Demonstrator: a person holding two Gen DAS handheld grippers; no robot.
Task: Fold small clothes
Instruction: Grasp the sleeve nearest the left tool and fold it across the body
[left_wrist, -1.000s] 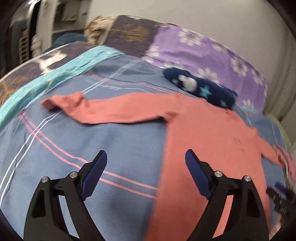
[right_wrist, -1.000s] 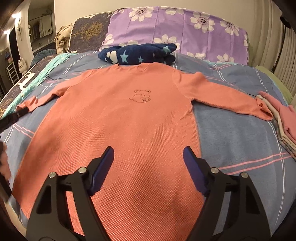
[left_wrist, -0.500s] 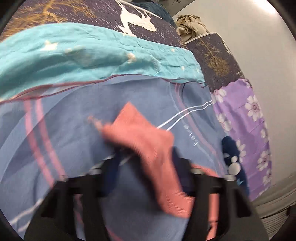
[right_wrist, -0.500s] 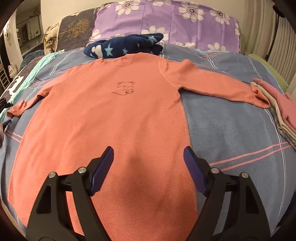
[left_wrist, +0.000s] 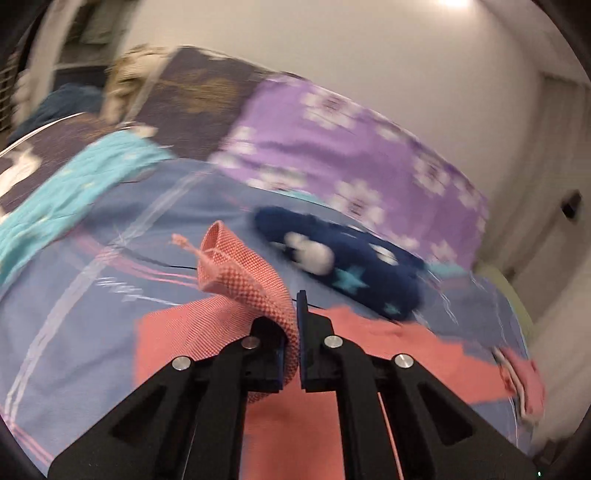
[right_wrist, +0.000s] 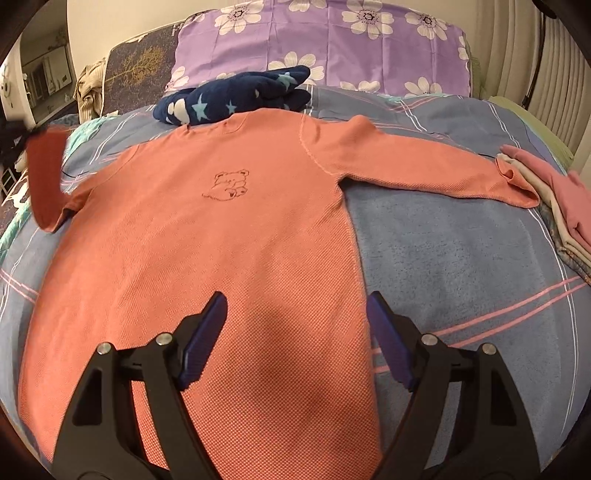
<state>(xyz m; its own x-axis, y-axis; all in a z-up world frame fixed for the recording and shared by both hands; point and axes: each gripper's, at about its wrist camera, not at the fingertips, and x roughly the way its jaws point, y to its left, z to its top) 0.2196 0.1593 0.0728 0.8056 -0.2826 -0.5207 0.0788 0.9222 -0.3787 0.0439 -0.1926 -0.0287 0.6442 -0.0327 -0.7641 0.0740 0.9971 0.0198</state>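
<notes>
Left tool (left_wrist: 297, 325): jaws have just been closing and are now clamped on the cuff end of the left sleeve (left_wrist: 236, 280) of the pink shirt (right_wrist: 207, 258), with the cloth pinched between the pads and the cuff standing up in a loop just ahead of them. Seen from the right wrist, that sleeve is lifted off the bed (right_wrist: 461, 266) at the far left edge, blurred, while the rest of the shirt lies flat, front up, with a small bear outline on the chest.

Right tool (right_wrist: 295, 339): jaws wide apart, gripping nothing, hovering over the lower body of the shirt near its right edge. Ahead and to the right of it the right sleeve (right_wrist: 424, 170) lies stretched out flat, its cuff touching a stack of folded clothes (right_wrist: 554, 195). Beyond the collar sits a dark blue starred garment (right_wrist: 236, 98), touching the neckline.

Step in hand, as judged: folding the left sleeve inward. Next move calls for carrying the cuff across onto the chest, laying it flat without dragging the body, then releasing. The right sleeve is not yet folded.
</notes>
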